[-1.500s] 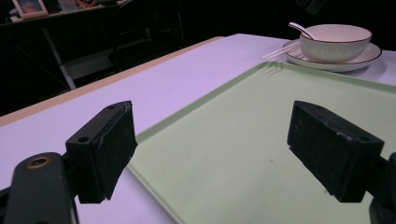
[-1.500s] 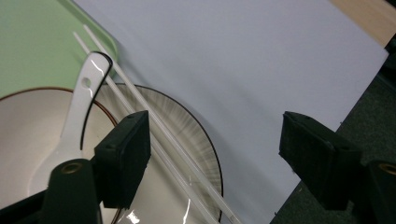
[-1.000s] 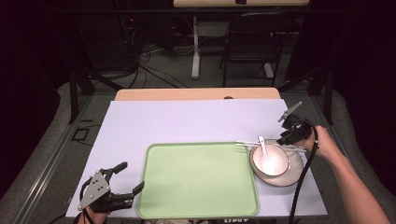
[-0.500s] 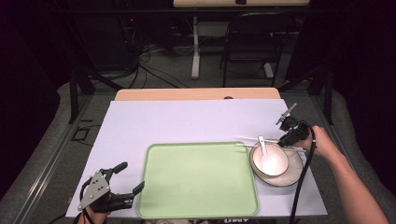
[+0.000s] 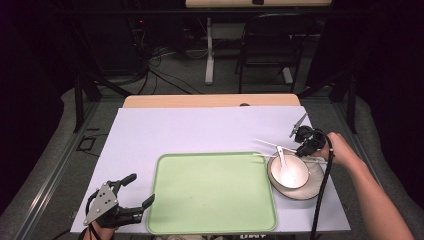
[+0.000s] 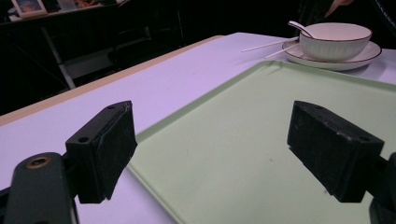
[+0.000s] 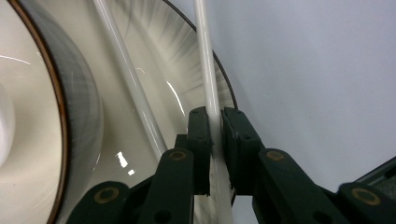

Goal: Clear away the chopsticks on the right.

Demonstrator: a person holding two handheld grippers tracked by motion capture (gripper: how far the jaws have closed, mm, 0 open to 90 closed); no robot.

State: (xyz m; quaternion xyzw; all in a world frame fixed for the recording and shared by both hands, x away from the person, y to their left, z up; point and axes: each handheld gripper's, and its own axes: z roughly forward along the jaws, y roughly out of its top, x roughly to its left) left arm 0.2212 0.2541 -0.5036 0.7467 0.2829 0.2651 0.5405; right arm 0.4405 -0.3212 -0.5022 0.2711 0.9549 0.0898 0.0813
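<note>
Your right claw (image 7: 214,140) is clamped on one white chopstick (image 7: 205,60), which lies across the plate's (image 7: 187,74) rim beside the bowl (image 7: 51,116); a second chopstick (image 7: 126,74) rests alongside, ungripped. Gripping near the end likely lets you lift it clear of the rim. The spoon (image 5: 281,156) sits in the bowl. Your left claw (image 6: 224,149) hangs apart over the green tray's (image 5: 210,192) corner on the worktop (image 5: 200,130), probably waiting.
</note>
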